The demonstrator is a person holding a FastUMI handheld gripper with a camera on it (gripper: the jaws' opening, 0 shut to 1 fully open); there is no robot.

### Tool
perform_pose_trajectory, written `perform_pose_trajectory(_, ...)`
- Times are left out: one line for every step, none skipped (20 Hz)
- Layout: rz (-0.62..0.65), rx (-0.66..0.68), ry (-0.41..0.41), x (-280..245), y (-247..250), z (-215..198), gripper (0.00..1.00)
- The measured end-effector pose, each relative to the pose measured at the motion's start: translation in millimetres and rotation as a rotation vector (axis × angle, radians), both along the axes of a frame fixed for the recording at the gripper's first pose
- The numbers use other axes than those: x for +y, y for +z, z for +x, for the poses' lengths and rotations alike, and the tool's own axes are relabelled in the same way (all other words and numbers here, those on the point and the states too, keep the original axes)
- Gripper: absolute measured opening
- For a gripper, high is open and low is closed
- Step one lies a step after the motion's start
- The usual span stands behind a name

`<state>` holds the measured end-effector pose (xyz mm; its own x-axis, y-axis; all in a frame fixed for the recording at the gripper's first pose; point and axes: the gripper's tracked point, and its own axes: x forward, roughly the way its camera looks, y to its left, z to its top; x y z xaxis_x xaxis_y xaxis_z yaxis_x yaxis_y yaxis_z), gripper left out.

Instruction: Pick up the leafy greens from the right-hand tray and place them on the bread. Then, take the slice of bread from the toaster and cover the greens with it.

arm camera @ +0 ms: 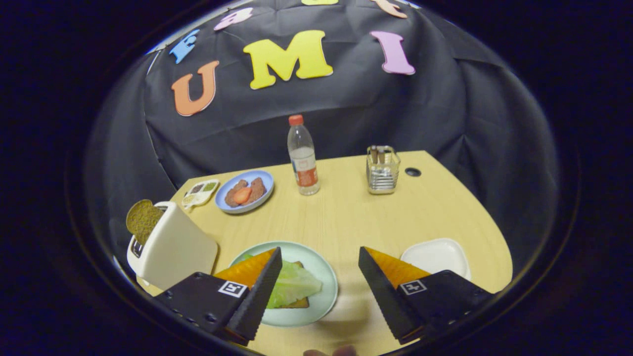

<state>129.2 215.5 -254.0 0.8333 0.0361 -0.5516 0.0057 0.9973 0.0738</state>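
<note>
We hold the claw (320, 269) low over the near edge of the wooden desk (346, 217), its two fingers spread wide apart with nothing between them but bare desk top and the right rim of a pale green plate (324, 296). That plate sits partly under the left finger, and on it the leafy greens (292, 284) lie on top of a slice of bread (299, 302), of which we see just a brown edge poking out beneath the leaf. At about ten o'clock from the plate stands the white toaster (173, 247), close beside it, with a round brown slice of bread (142, 220) sticking up out of its slot. At three o'clock from the plate, just past the right finger, is the white tray (437, 256). Farther off, near the far side of the desk, we see a blue plate (246, 190) carrying brownish food and something red at eleven o'clock, with a small dish (200, 193) of compartments just to its left, a clear bottle (303, 157) with a red cap at twelve, and a wire holder (382, 169) at one o'clock.
</note>
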Motion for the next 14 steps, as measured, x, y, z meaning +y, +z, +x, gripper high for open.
perform_pose_trajectory(-0.034,-0.035,-0.024,-4.7,16.0,-3.3,0.97)
perform_pose_trajectory(-0.054,-0.072,-0.022,-0.4,32.5,-8.3,0.97)
perform_pose_trajectory(-0.075,-0.103,-0.008,6.8,47.9,-12.8,0.97)
perform_pose_trajectory(-0.098,-0.136,0.004,16.5,63.9,-19.1,0.96)
perform_pose_trajectory(-0.112,-0.171,0.021,27.7,79.9,-23.8,0.96)
perform_pose_trajectory(-0.117,-0.203,0.038,42.1,94.5,-27.9,0.96)
perform_pose_trajectory(-0.119,-0.226,0.052,56.6,106.2,-31.8,0.96)
perform_pose_trajectory(-0.115,-0.243,0.067,74.4,114.0,-36.5,0.96)
perform_pose_trajectory(-0.103,-0.252,0.086,95.4,119.7,-40.1,0.96)
perform_pose_trajectory(-0.084,-0.251,0.114,120.9,120.4,-44.6,0.96)
perform_pose_trajectory(-0.065,-0.238,0.141,146.3,118.6,-49.9,0.96)
perform_pose_trajectory(-0.047,-0.220,0.165,168.3,113.4,-55.5,0.96)
perform_pose_trajectory(-0.034,-0.206,0.185,190.5,109.5,-59.3,0.96)
perform_pose_trajectory(-0.026,-0.193,0.199,212.0,104.1,-61.2,0.96)
